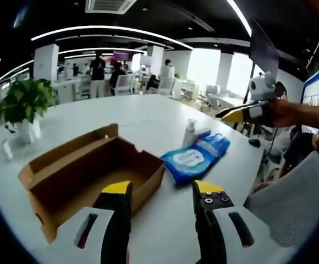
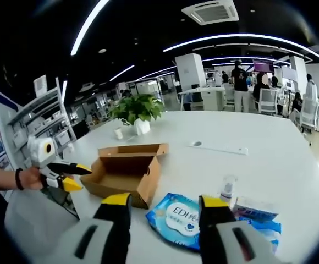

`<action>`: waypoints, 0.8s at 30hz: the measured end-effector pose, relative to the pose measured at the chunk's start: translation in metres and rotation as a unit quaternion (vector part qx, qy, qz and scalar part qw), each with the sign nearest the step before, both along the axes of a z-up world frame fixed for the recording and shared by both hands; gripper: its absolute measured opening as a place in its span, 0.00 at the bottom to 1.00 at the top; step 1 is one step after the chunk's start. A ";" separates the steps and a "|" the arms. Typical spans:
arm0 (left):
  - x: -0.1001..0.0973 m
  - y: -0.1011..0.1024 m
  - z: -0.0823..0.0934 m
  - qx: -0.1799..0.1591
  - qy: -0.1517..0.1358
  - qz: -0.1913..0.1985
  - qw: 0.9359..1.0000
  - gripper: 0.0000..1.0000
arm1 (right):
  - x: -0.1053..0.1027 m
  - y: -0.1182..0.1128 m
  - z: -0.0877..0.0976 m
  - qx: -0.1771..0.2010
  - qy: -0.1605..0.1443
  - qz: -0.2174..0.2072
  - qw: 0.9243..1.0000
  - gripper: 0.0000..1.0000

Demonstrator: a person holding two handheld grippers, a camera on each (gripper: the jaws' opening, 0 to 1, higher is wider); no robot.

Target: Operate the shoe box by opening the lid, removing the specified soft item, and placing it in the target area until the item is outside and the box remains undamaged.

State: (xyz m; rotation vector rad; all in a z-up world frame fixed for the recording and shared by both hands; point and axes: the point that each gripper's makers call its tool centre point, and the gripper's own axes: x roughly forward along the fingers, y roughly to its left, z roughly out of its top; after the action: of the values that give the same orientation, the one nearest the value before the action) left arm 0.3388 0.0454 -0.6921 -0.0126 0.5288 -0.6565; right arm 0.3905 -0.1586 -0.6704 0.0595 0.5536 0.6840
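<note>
Across the middle of both views I saw a white table in an open office, a potted plant at upper left. My left gripper and right gripper rose from the bottom edge, jaws parted wide, holding nothing. Centre-left, the cardboard shoe box sat open, its inside looking bare. Just right of it lay the blue wipes pack.
</note>
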 end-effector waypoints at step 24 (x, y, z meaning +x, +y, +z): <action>0.000 -0.001 0.000 -0.003 0.000 -0.001 1.000 0.45 | -0.013 0.035 -0.003 0.056 0.005 -0.011 0.998 0.49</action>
State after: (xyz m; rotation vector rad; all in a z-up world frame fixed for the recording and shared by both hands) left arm 0.3390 0.0443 -0.6917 -0.0171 0.5270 -0.6589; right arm 0.3778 -0.1234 -0.6735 0.1738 0.5237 0.6934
